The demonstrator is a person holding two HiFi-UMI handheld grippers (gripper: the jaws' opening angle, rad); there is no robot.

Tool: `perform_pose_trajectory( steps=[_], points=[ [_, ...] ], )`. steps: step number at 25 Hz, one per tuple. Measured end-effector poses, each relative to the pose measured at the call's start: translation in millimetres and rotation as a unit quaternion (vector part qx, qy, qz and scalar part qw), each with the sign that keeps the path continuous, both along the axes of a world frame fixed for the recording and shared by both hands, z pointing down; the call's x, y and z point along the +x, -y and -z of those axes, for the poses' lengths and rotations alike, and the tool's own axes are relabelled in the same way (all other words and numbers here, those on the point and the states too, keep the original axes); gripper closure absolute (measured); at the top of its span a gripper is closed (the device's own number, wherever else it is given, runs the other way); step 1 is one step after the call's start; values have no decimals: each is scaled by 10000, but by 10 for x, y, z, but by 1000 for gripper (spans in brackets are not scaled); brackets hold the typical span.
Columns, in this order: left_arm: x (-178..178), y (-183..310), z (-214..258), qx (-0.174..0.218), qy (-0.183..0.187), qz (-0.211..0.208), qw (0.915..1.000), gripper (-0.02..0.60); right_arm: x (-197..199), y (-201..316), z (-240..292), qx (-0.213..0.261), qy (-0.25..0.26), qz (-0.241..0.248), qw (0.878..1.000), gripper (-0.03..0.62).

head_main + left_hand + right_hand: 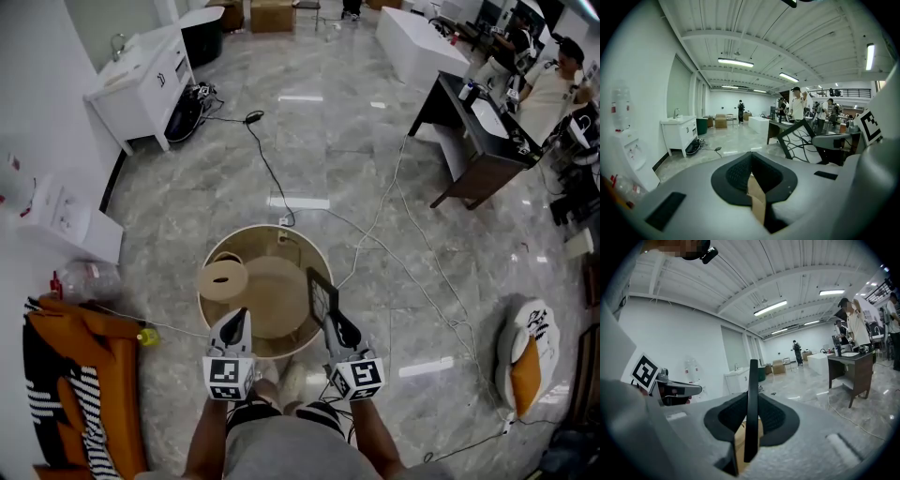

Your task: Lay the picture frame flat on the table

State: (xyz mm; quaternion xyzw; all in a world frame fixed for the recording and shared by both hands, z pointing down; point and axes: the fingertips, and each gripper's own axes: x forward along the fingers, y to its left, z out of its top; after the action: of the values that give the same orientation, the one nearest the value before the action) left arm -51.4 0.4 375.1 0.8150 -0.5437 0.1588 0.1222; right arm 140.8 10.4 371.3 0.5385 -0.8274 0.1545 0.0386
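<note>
Now the right tool (334, 321) pinches the picture frame (322, 293) by its lower edge, jaws clamped on the thin black border, which runs straight up between them in the right gripper view. The frame stands upright over the right side of the round table (267, 228); whether its bottom touches the top I can't tell. The left tool (234, 324) hangs beside it over the near rim, jaws pressed together with nothing in them.

So, by my reading, this is the tipping step: frame gripped, not yet down. The next move calls for rolling the right wrist so the frame's face turns toward the tabletop, lowering until it lies flat, then letting go, and keeping clear of the tan cylinder (222, 279) on the table's left.

The tabletop is pale beige and bare in the middle. Around it there's glossy grey marble-look floor (328, 141) trailing cables, a white sink cabinet (145, 80) far left, a dark desk (473, 141) with people beyond.
</note>
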Motion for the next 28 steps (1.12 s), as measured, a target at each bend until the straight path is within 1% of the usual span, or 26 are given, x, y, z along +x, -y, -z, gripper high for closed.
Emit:
perform_pose_trajectory(
  steps=[5, 9, 15, 22, 26, 28],
  points=[
    [-95, 335, -151, -70, 2, -36, 10000, 565, -130, 302, -191, -168, -66, 51, 9998, 528],
    [-218, 560, -429, -282, -1, -73, 9996, 565, -288, 554, -455, -363, -121, 72, 9992, 528],
    [-366, 814, -985, -628, -16, -133, 9979, 565, -493, 889, -948, -710, -138, 90, 9973, 528],
    [-501, 1002, -1683, -1013, -67, -246, 9945, 565, -638, 1107, -1641, -1137, -168, -42, 9934, 528],
    [-489, 1075, -2044, -1152, 80, -435, 9924, 565, -689, 1146, -2033, -1390, -132, -96, 9902, 528],
    [-510, 1121, -2222, -1217, 112, -443, 9915, 565, -712, 1168, -2214, -1497, -128, -79, 9886, 528]
  ],
)
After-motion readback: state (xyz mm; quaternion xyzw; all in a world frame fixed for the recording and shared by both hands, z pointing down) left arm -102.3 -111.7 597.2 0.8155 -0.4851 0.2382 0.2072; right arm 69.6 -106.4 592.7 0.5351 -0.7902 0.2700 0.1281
